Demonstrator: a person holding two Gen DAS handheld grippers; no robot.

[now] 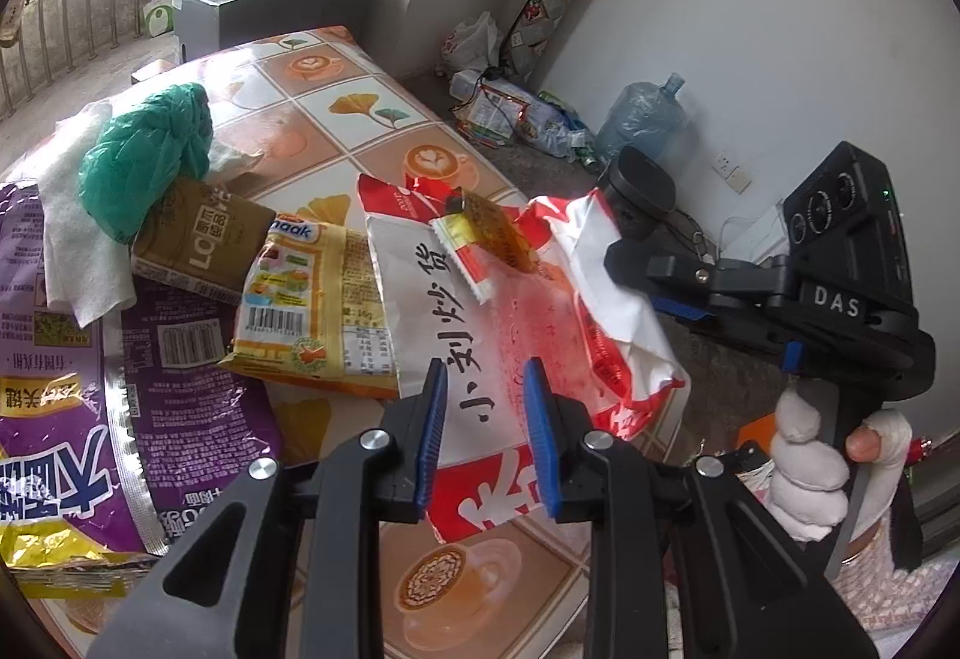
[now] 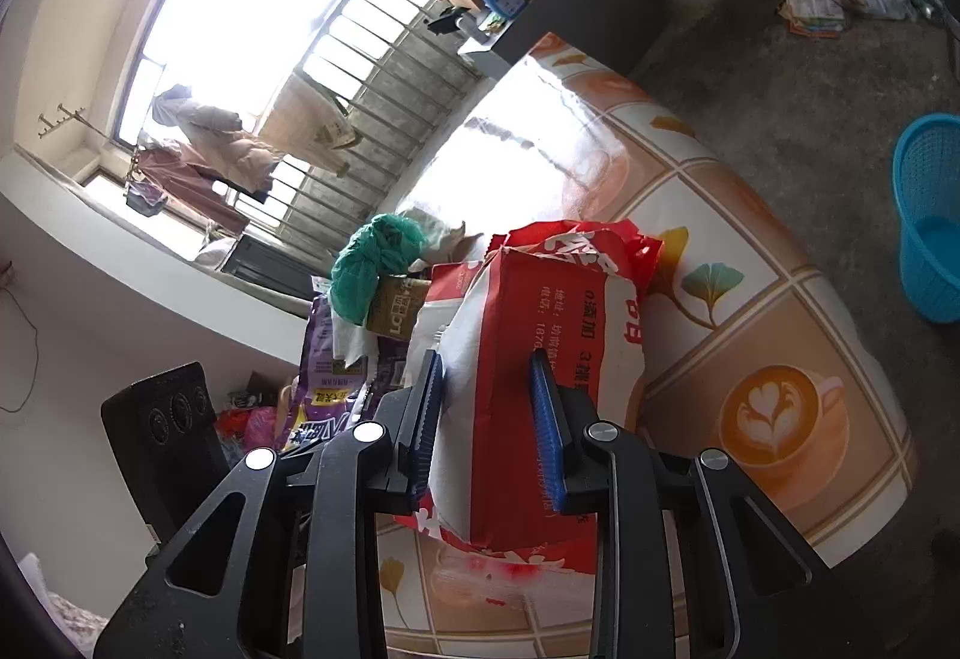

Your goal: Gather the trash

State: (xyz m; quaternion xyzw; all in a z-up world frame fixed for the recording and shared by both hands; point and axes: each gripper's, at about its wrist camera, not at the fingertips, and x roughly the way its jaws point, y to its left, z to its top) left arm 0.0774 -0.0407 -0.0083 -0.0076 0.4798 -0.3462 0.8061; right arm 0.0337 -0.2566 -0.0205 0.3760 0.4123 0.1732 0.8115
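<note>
The step in hand looks like the pickup of the red-and-white snack bag (image 1: 516, 311), which lies at the near edge of the surface (image 1: 336, 77) with both grippers closing in on it. Left of the bag sit the rest of the litter: a purple wrapper (image 1: 54, 419), a white tissue (image 1: 72, 239) under a green plastic bag (image 1: 150, 155), a brown carton (image 1: 198, 239) and a yellow packet (image 1: 300, 311) — all touching or overlapping.

The left gripper (image 1: 486, 437) hovers over the bag's near end, jaws partly apart, the bag showing between them; I cannot tell whether the pads press on it. The right gripper (image 2: 489, 431) straddles the bag's raised, folded side, jaws likewise partly apart, its pads just beside the paper — contact is unclear.

Next, I judge, one gripper must clamp firmly and carry the bag to the blue basket (image 2: 930, 233) on the floor, well right of the bag.
</note>
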